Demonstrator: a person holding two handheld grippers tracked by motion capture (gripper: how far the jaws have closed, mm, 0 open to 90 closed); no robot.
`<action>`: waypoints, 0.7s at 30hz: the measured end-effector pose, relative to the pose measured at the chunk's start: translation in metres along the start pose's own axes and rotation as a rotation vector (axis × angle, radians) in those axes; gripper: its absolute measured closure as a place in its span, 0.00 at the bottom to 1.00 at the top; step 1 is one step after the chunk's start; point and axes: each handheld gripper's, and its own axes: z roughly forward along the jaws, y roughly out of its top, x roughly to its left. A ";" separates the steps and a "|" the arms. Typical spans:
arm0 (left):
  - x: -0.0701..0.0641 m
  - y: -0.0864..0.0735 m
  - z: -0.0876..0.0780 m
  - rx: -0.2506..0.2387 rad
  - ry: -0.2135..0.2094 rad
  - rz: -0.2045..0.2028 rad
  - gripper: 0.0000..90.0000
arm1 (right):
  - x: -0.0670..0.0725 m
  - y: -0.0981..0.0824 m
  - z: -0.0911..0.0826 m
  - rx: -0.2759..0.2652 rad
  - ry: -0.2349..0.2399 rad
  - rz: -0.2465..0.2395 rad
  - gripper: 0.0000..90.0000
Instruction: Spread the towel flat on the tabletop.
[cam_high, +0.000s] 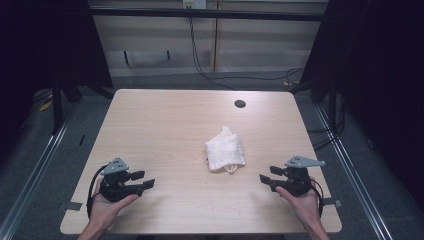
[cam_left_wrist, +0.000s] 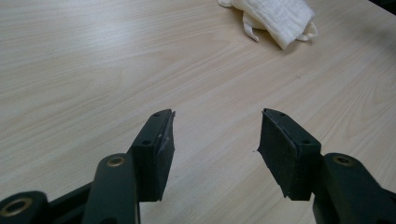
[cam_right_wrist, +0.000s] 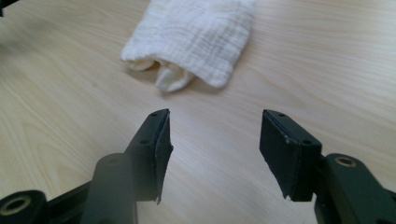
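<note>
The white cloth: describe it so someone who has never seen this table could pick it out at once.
On the light wooden table, look right of centre, between the left gripper and the right gripper, both open and apart from it. There lies the white cloth, a folded, waffle-textured bundle with loose ends at its near edge, the table's one soft, pale thing.

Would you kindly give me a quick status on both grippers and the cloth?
Left gripper and right gripper: jaws open, empty, low at the near edge. White folded cloth lies mid-table between them, untouched. Nothing in the way.
</note>
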 end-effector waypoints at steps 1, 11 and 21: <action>-0.001 -0.001 0.001 0.001 -0.005 0.006 0.50 | 0.002 0.010 0.007 0.003 0.028 -0.008 0.49; -0.005 0.002 0.002 0.004 -0.030 0.035 0.46 | 0.001 0.054 0.041 -0.003 0.057 -0.058 0.45; -0.005 -0.006 -0.004 0.007 -0.038 0.031 0.44 | 0.005 0.081 0.076 0.066 0.093 -0.132 0.59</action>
